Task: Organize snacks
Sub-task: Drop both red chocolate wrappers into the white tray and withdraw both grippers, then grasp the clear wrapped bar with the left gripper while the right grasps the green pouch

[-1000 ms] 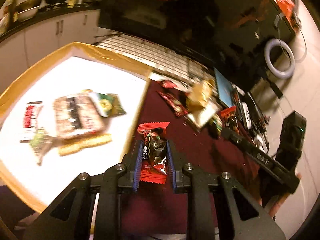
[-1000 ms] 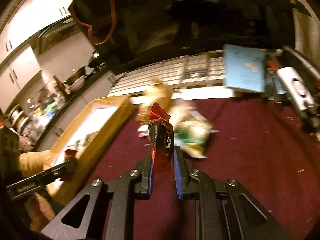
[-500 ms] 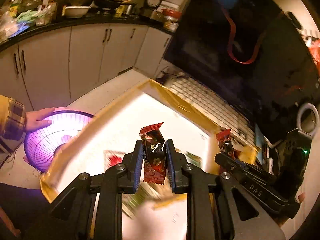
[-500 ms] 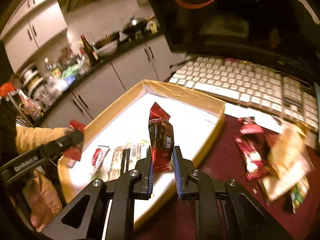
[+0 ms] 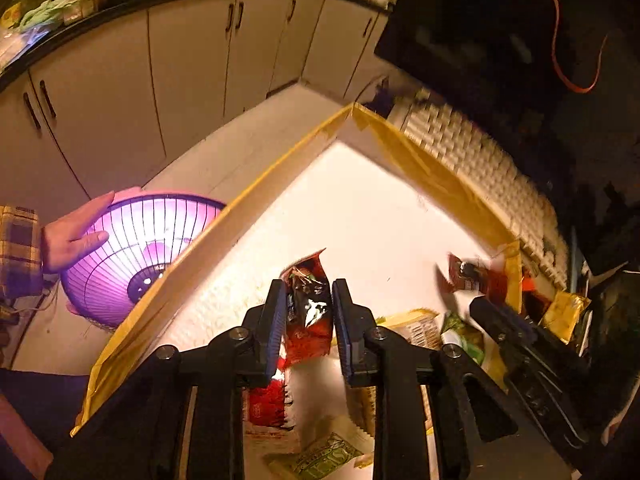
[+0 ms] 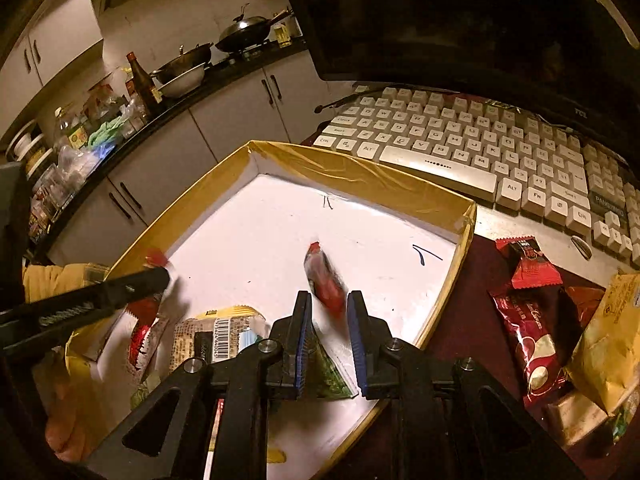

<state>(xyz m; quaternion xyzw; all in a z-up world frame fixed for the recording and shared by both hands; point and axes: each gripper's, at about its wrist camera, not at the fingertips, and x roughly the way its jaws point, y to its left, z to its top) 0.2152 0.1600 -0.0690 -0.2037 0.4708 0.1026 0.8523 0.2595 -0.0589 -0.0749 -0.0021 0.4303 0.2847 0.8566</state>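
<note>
Snacks are going into the tray: half a second ago both packets were clamped, and now both my grippers are opening over it. My left gripper has a red packet loose between its jaws; my right gripper lets a blurred red packet slip toward twelve o'clock. Blur hides whether either pad touches. More snacks wait on the tabletop at three o'clock.

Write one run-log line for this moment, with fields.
step: drop snacks into tray | left gripper: opening, red packet between jaws | right gripper: opening, red packet falling
</note>
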